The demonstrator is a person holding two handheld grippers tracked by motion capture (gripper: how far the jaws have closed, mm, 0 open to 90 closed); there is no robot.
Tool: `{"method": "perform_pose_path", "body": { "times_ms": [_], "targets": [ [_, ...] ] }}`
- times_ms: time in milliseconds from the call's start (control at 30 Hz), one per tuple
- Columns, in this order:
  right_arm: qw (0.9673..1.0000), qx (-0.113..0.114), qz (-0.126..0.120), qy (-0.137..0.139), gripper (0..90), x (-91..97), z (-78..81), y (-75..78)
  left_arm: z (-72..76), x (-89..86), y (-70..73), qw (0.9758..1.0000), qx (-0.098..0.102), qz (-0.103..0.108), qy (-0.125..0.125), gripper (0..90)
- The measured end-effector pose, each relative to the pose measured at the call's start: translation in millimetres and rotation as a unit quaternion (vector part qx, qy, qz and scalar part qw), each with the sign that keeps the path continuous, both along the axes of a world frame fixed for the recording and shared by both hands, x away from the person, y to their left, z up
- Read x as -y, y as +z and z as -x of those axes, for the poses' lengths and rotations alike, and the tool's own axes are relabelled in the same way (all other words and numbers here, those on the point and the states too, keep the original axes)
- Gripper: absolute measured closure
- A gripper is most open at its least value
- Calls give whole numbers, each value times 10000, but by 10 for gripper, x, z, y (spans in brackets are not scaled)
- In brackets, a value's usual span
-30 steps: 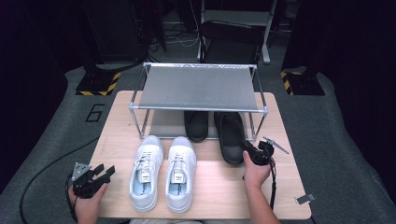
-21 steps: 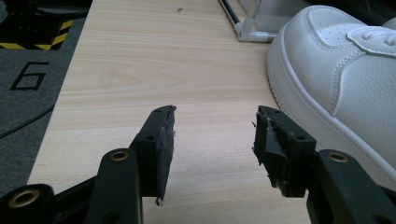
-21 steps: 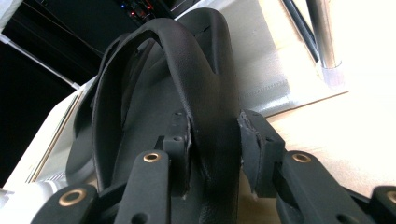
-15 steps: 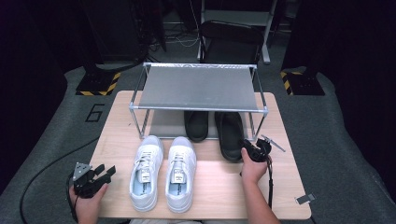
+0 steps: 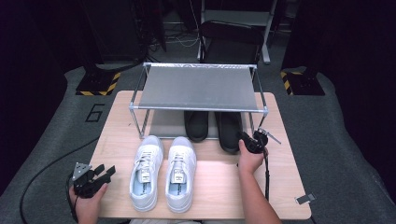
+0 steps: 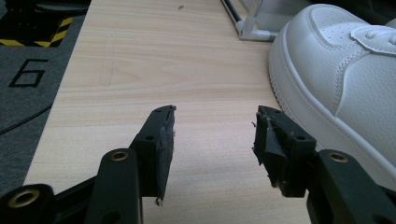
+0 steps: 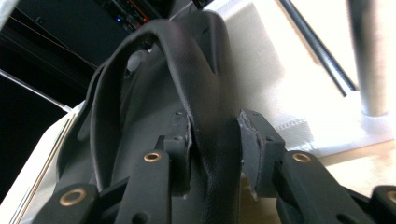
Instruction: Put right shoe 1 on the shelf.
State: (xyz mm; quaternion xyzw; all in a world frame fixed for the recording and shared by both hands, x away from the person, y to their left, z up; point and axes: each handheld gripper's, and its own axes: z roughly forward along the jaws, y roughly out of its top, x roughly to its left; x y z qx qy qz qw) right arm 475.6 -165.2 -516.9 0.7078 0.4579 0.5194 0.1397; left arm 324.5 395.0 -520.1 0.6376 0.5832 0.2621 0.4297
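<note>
Dark surroundings and grey floor mats frame a pale wooden table [image 5: 212, 182] in the high view, with a metal shoe rack [image 5: 198, 88] standing at its far half. Under the rack's shelf sit two black shoes, and the right-hand black shoe [image 5: 229, 135] has its heel end sticking out toward the person; the right gripper [image 5: 246, 141] is at that heel, its hand just behind it. Two white sneakers [image 5: 163, 170] lie side by side in front of the rack, toes away from the person. Near the table's front left corner the left gripper [image 5: 105, 171] rests in its hand, well apart from the sneakers. From the left gripper view, the left gripper [image 6: 212, 135] has its jaws spread wide with nothing but bare wood between them — the nearer white sneaker [image 6: 341, 79] lies just beside its right jaw. From the right gripper view, the right gripper [image 7: 215, 140] has the rear wall of the black shoe [image 7: 159, 93] between its jaws; the pads bear on the leather from both sides — a grip on the heel collar — with a rack leg [image 7: 369, 56] at the right.
</note>
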Motion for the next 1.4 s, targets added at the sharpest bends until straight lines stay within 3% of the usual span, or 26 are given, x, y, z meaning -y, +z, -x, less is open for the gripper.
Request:
{"method": "perform_pose_path", "body": {
  "times_ms": [67, 133, 333, 367, 467, 600, 700, 1167, 1400],
  "targets": [
    [10000, 12, 5, -17, 655, -10, -31, -4, -1, -1, -2, 10000, -2, 3, -1, 475],
    [9998, 16, 217, 21, 655, -55, -102, 23, -1, -3, -5, 10000, -32, 17, -5, 474],
    [9999, 94, 39, -126, 656, -130, -247, 40, -10, 0, -12, 10000, -30, 18, -6, 474],
    [9998, 32, -124, -169, 656, -137, -274, 38, -7, 1, -12, 10000, -42, 29, -2, 474],
    [9999, 3, 55, -159, 655, -152, -332, 26, -15, 7, -26, 10000, 36, 35, 39, 474],
    [9997, 87, 94, -223, 654, -164, -389, 20, -16, 12, -27, 10000, 23, 40, 41, 474],
    [9995, 75, -19, -317, 654, -157, -407, -5, -13, 8, -21, 10000, -33, 25, -1, 474],
    [9994, 60, 157, -296, 654, -237, -424, -61, -3, 5, -23, 10000, -34, 29, -11, 474],
    [9993, 41, 106, -366, 653, -271, -448, -108, -3, 5, -32, 10000, -27, 58, 26, 474]
  ]
}}
